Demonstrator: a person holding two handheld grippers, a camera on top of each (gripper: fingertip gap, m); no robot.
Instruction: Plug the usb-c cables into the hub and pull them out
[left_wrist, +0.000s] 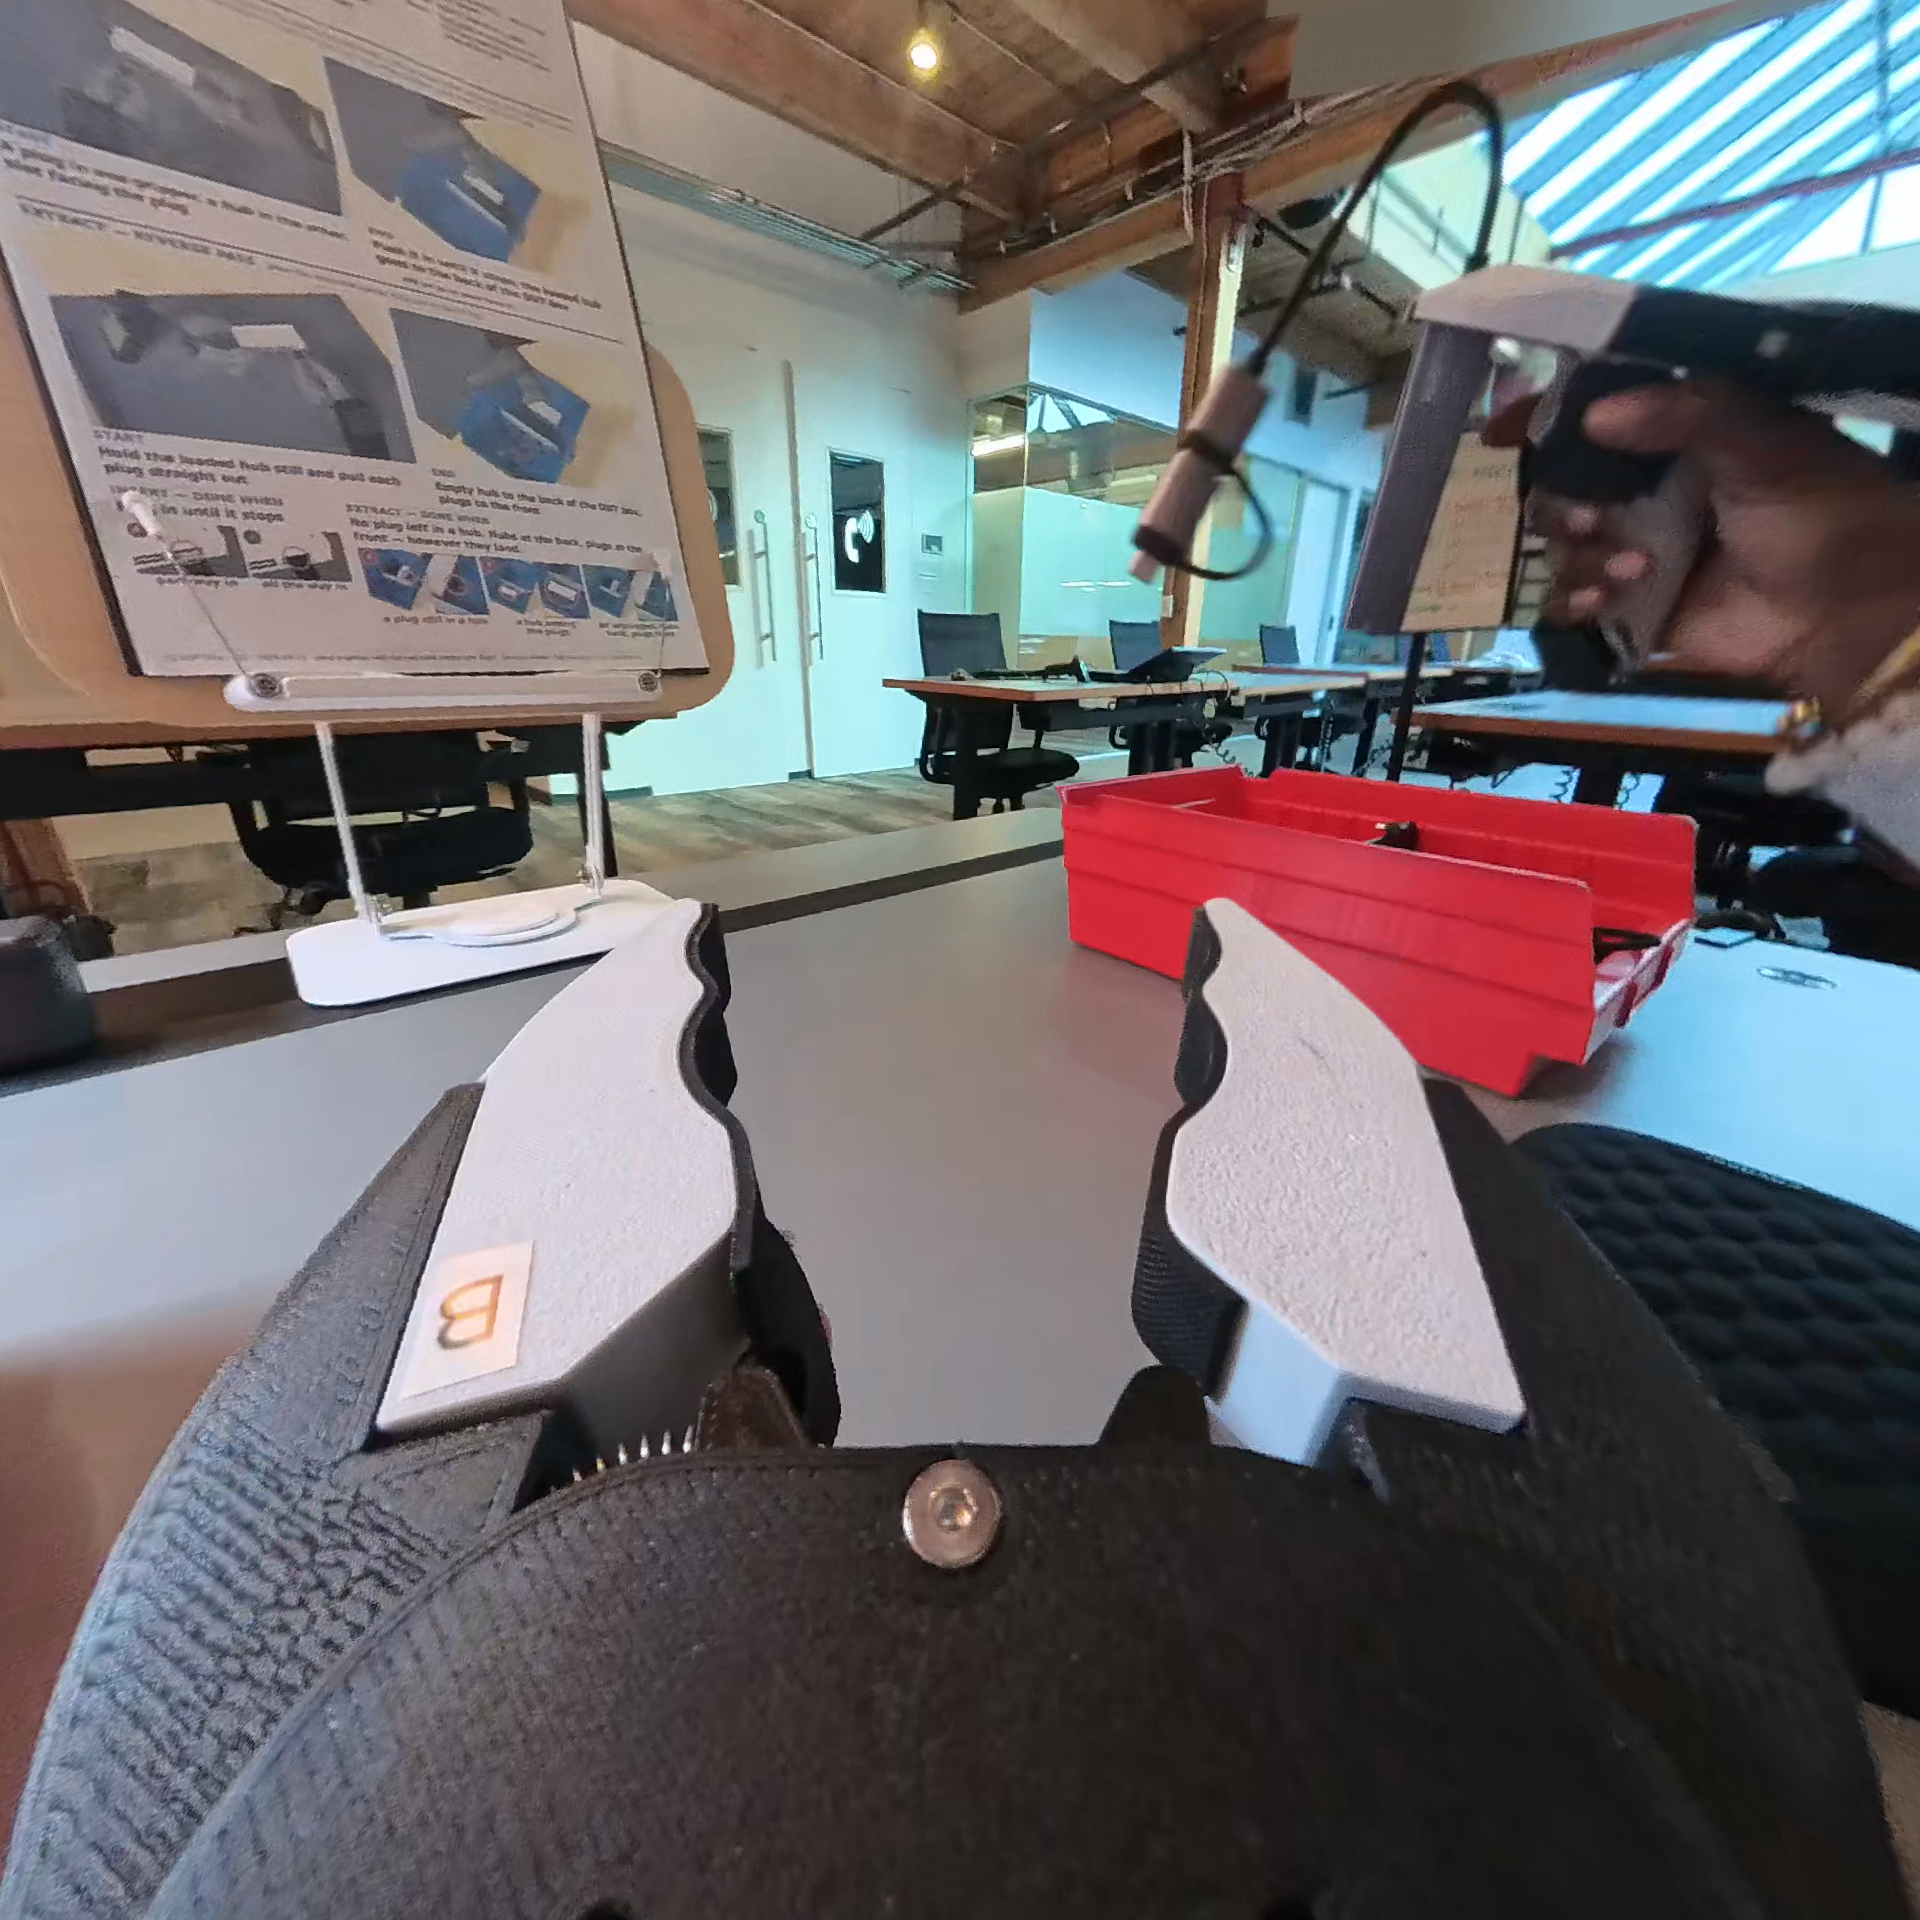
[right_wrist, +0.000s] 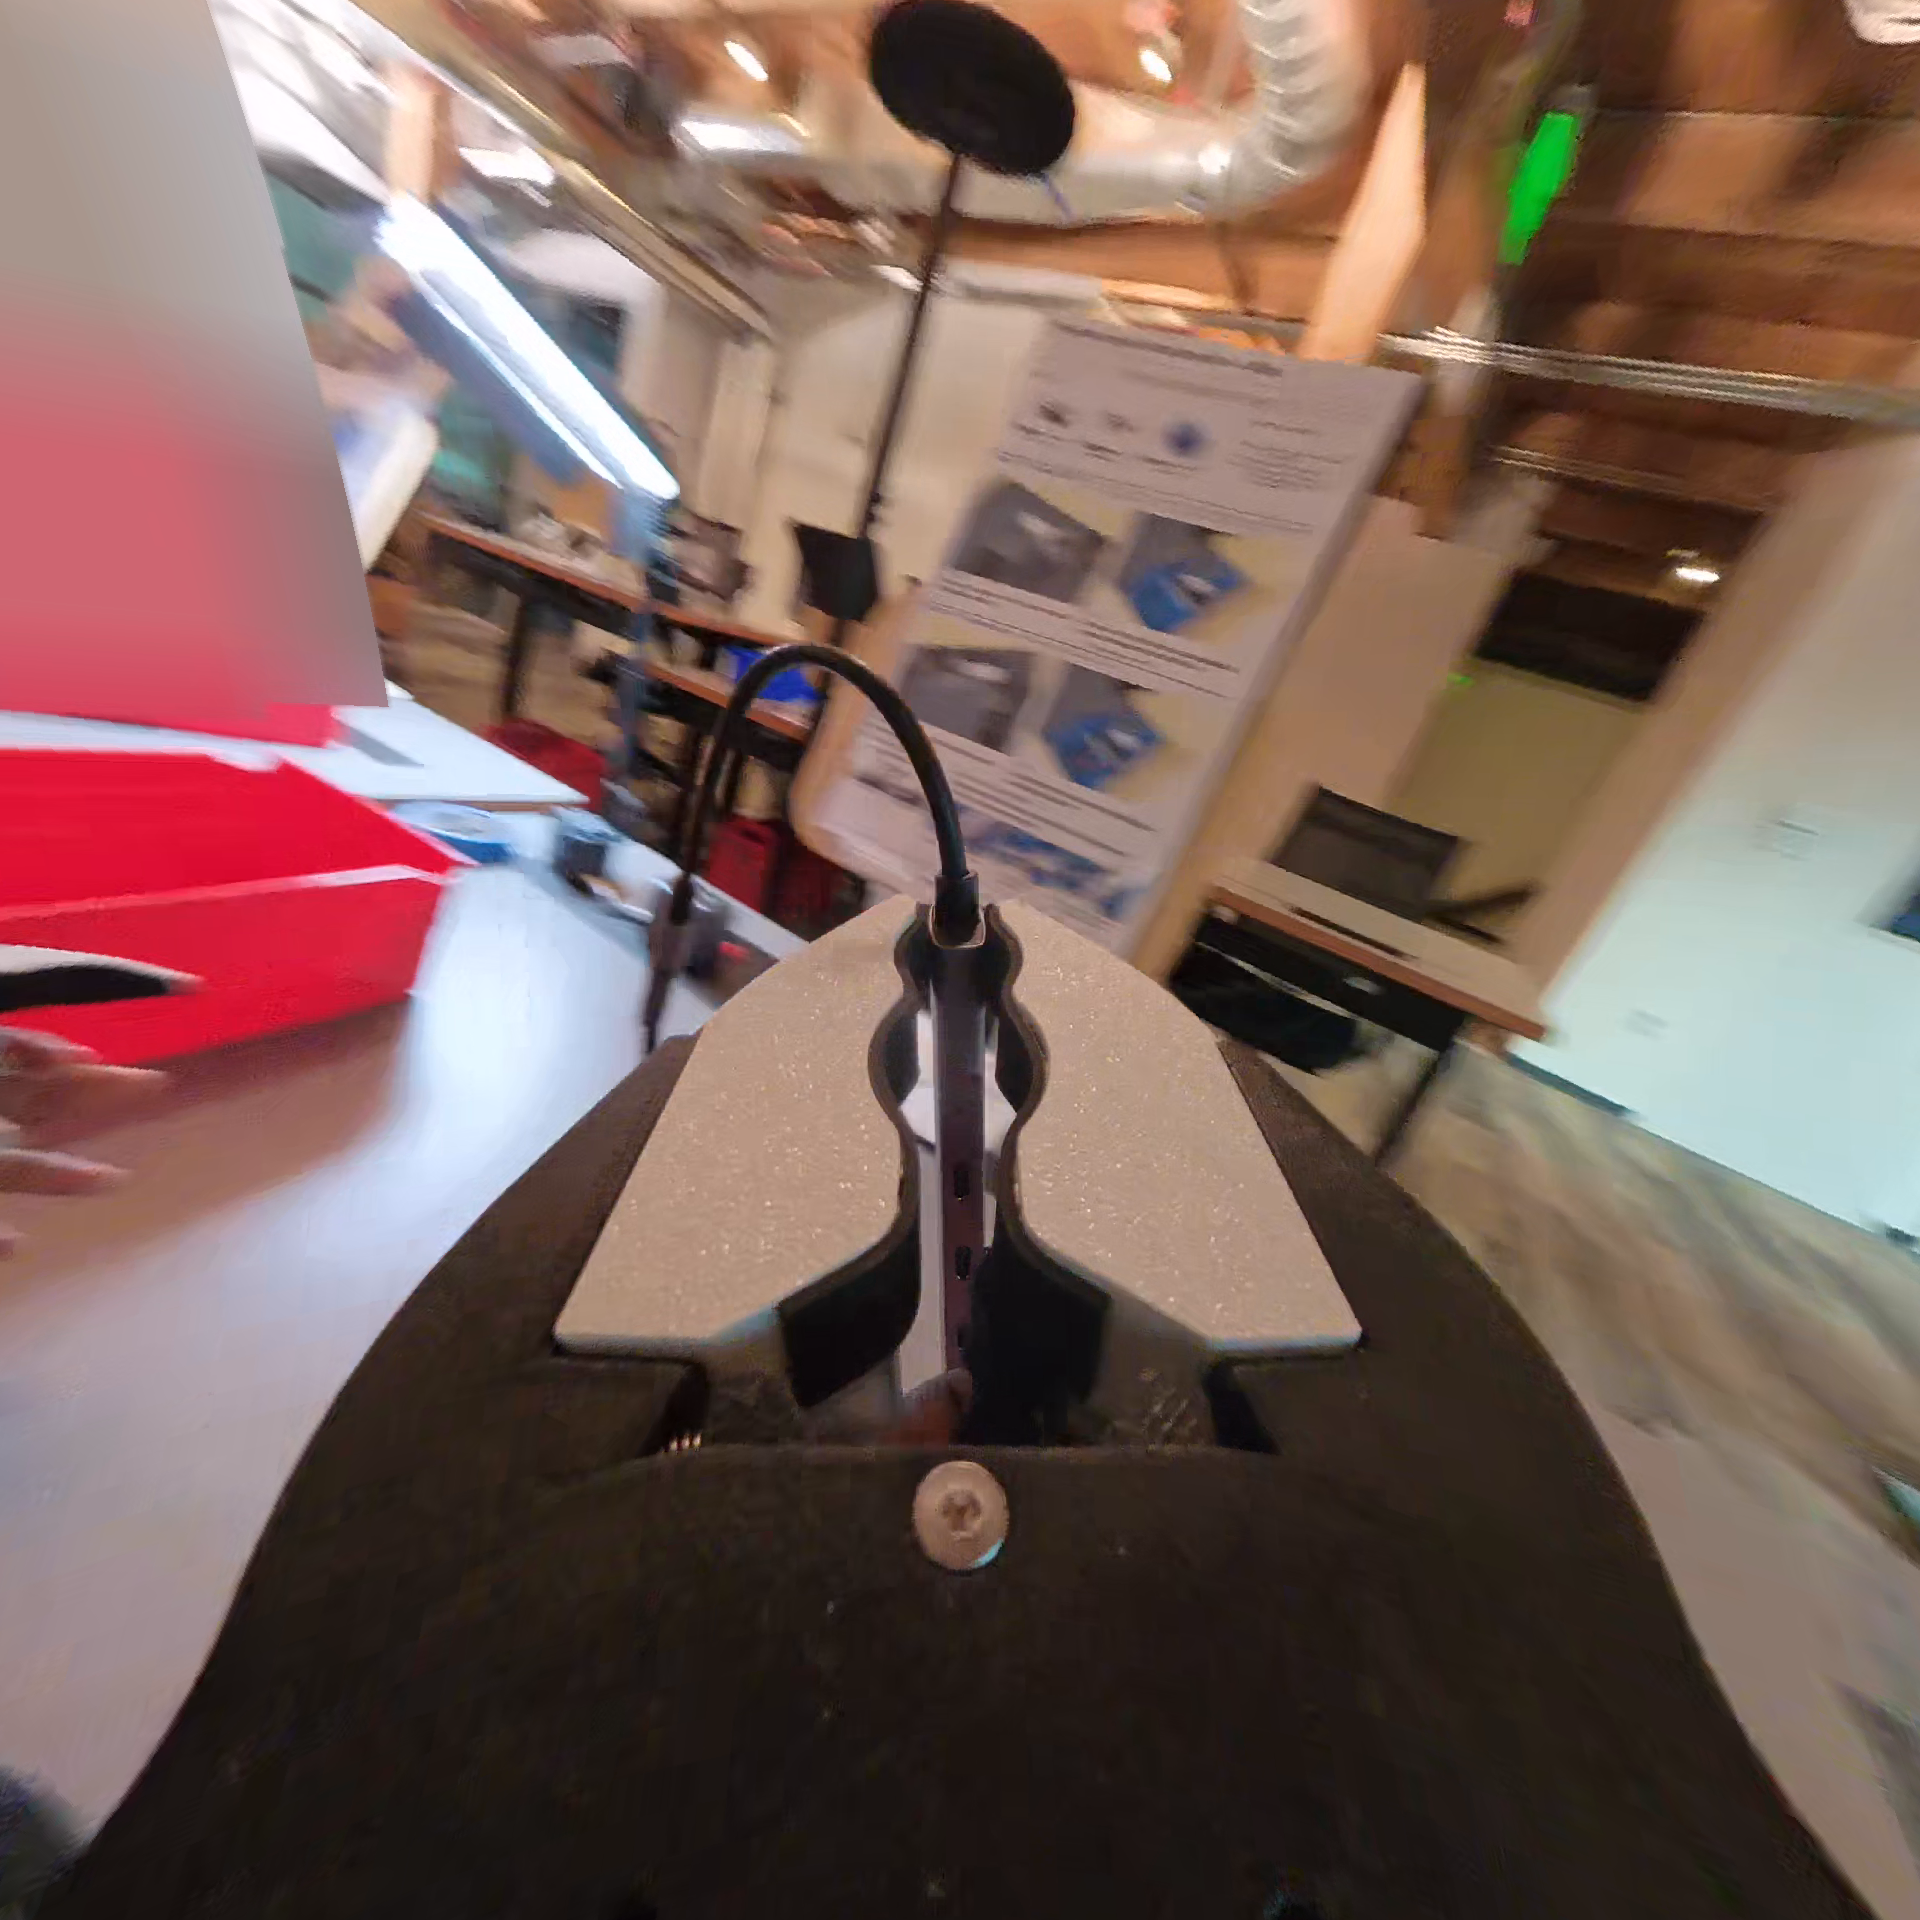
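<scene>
My left gripper (left_wrist: 956, 935) is open and empty, low over the grey table (left_wrist: 935, 1039). My right gripper (right_wrist: 951, 925) is shut on the thin grey hub (right_wrist: 961, 1101), held edge-on with its row of ports facing up. The hub's own black cable (right_wrist: 831, 675) arches out past the fingertips and its plug (right_wrist: 665, 935) dangles to the left. In the left wrist view the right gripper (left_wrist: 1517, 307) is raised high at the upper right, with the looped cable (left_wrist: 1455, 99) and hanging plug (left_wrist: 1195, 478) left of it. The red bin (left_wrist: 1351, 883) holds a small dark item (left_wrist: 1392, 831) that I cannot identify.
An instruction sheet on a white stand (left_wrist: 343, 343) stands at the table's back left. A person's hand (left_wrist: 1683, 540) holds the right gripper. A black mesh object (left_wrist: 1766, 1299) lies at the right. The red bin also shows in the right wrist view (right_wrist: 208, 914), which is motion-blurred. About 30 cm separates my left fingertips from my right.
</scene>
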